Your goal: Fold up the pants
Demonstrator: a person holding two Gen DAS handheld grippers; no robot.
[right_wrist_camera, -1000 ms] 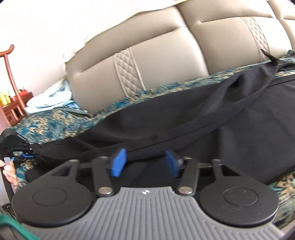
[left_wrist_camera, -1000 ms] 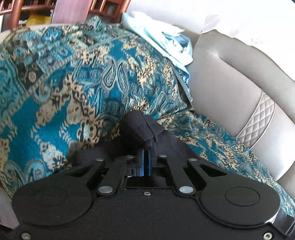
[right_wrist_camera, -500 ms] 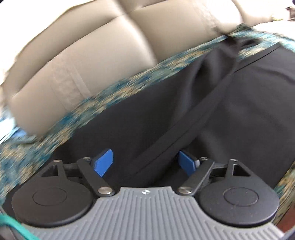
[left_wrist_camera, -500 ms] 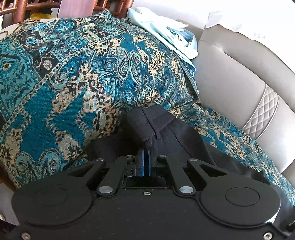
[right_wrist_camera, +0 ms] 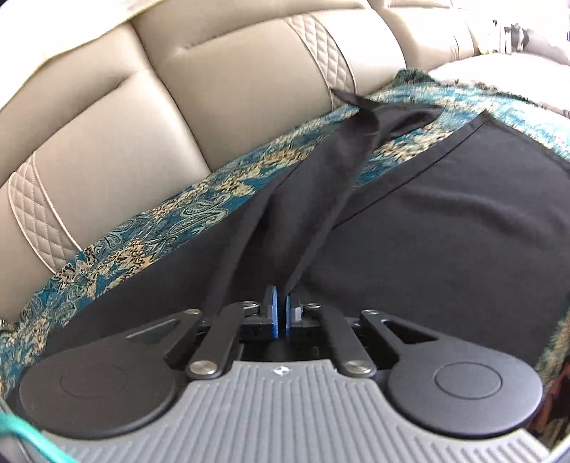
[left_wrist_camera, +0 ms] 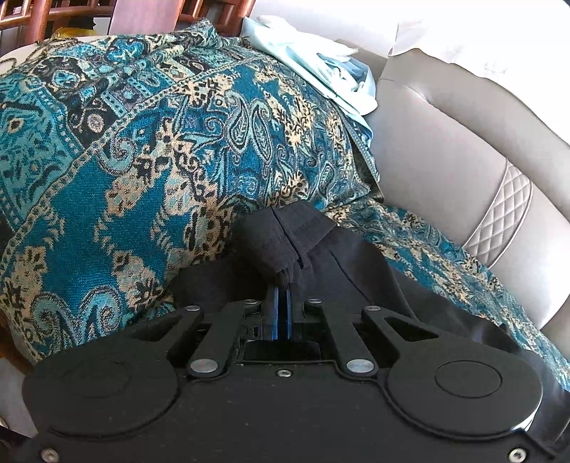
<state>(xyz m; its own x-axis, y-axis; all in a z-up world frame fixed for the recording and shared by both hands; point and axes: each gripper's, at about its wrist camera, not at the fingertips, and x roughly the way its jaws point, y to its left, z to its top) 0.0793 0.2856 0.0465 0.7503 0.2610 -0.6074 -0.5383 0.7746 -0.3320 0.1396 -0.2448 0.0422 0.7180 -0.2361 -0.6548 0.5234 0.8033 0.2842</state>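
Observation:
Black pants (right_wrist_camera: 445,228) lie spread over a teal patterned throw (right_wrist_camera: 149,231) on a sofa seat. In the left wrist view my left gripper (left_wrist_camera: 280,290) is shut on a bunched, thick hem of the pants (left_wrist_camera: 285,235), which sticks up past the blue pads. In the right wrist view my right gripper (right_wrist_camera: 279,294) is shut on a raised fold of the black cloth that runs from the pads up to a pointed corner (right_wrist_camera: 359,107) near the sofa back. The rest of the pants lies flat to the right.
The beige leather sofa back (right_wrist_camera: 199,92) with quilted strips runs behind the pants. A throw-covered armrest or cushion (left_wrist_camera: 117,142) rises left of my left gripper, with pale blue clothes (left_wrist_camera: 320,71) piled on top. Wooden chairs (left_wrist_camera: 71,14) stand beyond.
My right gripper swung right along the pants and its jaws went from wide open to shut on a fold of cloth. My left gripper kept its grip and shifted only slightly.

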